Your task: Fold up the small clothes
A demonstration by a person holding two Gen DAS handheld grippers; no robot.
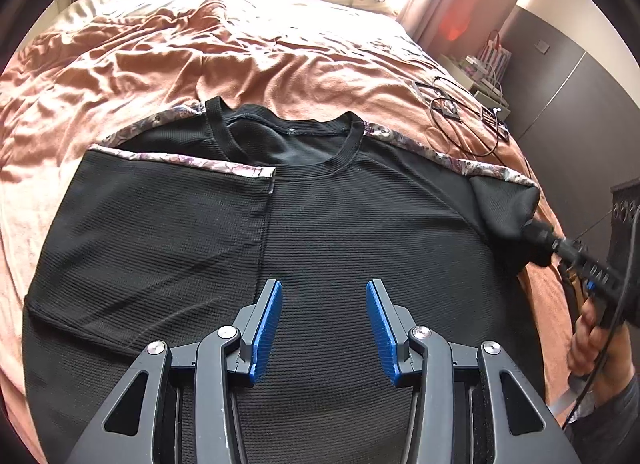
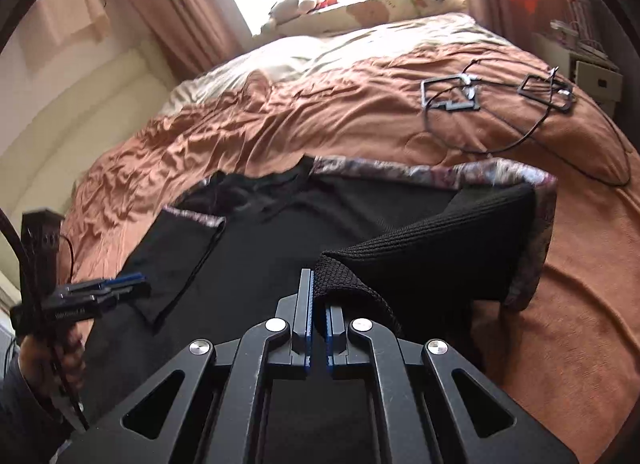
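shirt (image 1: 340, 232): flat on bed (image 1: 160, 63), collar toward window (long axis runs away from camera)
left gripper (image 1: 324, 328): part-open, empty
right gripper (image 2: 318, 324): clamped on sleeve (image 2: 440, 240)

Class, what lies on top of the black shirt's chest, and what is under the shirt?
One sleeve lies folded over the black shirt. An orange bedspread shows around it; the part beneath is covered.

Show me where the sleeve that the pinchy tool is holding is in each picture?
Left wrist view: the held sleeve is at the far right edge, pinched by the right gripper coming in from the right.
Right wrist view: the same sleeve is in the middle, rising from the shut fingertips.
Shared landmark: the black cable on the orange bedspread.
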